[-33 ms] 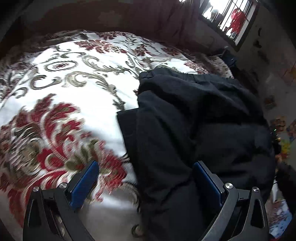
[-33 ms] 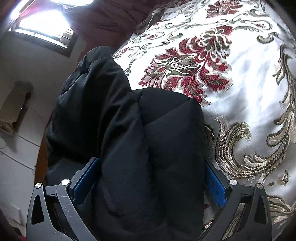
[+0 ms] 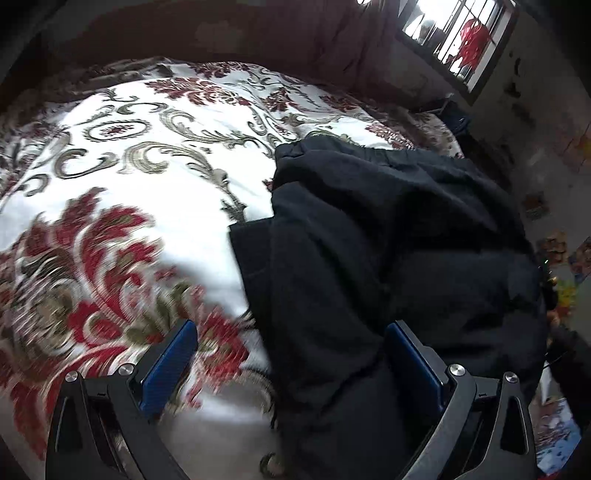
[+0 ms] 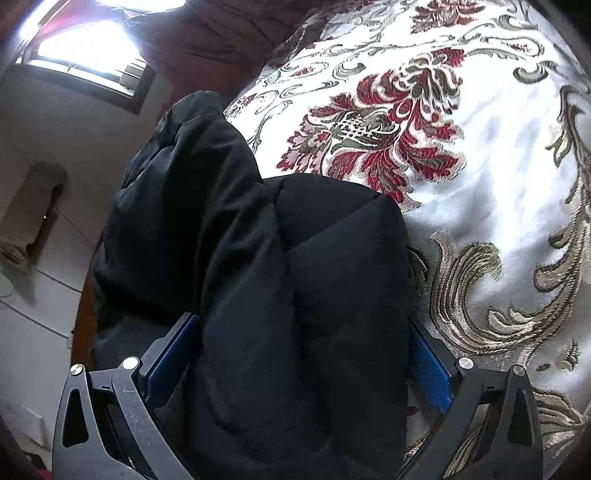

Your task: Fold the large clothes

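A large black padded garment [image 3: 388,236] lies bunched on a bed cover [image 3: 122,229] that is white with red and gold flowers. In the left wrist view it fills the right half, with a gathered hem at its far end. My left gripper [image 3: 291,354] is open; the garment's left edge runs between its blue pads [image 3: 170,363]. In the right wrist view the same garment [image 4: 295,280] is a thick folded bulk by the bed's left edge. My right gripper [image 4: 301,354] is open, and the bulk fills the gap between its fingers.
A barred window [image 3: 458,40] and dark red drapery [image 3: 258,33] stand beyond the bed. The bed drops off at the right, with colourful clutter [image 3: 557,443] on the floor. In the right wrist view, a pale wall [image 4: 55,258] lies left of the bed cover [image 4: 498,155].
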`<act>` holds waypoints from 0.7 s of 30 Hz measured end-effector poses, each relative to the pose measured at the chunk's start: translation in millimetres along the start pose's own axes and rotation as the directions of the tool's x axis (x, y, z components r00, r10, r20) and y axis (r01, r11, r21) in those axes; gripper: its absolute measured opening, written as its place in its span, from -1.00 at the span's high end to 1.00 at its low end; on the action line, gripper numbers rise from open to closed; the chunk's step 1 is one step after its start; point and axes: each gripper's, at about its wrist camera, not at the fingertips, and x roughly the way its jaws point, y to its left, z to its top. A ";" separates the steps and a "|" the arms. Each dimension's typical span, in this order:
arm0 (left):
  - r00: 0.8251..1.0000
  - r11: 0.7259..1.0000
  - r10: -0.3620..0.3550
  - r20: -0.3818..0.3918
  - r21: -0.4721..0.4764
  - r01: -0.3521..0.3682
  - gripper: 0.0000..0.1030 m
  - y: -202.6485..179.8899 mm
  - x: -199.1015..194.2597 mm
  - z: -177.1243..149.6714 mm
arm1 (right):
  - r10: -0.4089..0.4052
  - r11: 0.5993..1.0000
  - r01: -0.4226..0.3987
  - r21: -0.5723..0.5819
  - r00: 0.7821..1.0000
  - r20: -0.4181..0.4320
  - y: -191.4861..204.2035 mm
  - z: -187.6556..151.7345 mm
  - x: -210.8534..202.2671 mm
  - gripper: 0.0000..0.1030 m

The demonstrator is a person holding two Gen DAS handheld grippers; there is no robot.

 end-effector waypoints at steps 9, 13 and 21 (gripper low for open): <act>0.995 0.997 -0.074 -0.060 -0.003 0.074 -1.00 -2.0 31.7 20.0 | 0.116 0.988 -0.118 0.096 0.993 0.026 -28.1 1.8 8.0 -0.99; 0.995 0.997 -0.072 -0.066 -0.002 0.072 -1.00 -3.4 33.6 20.3 | 0.161 0.978 -0.166 0.124 0.986 0.046 -34.9 0.0 8.4 -0.99; 0.987 0.993 -0.114 -0.112 -0.005 0.114 -1.00 -6.8 39.3 20.9 | 0.289 0.954 -0.289 0.076 0.957 0.018 -28.5 -13.8 9.3 -0.99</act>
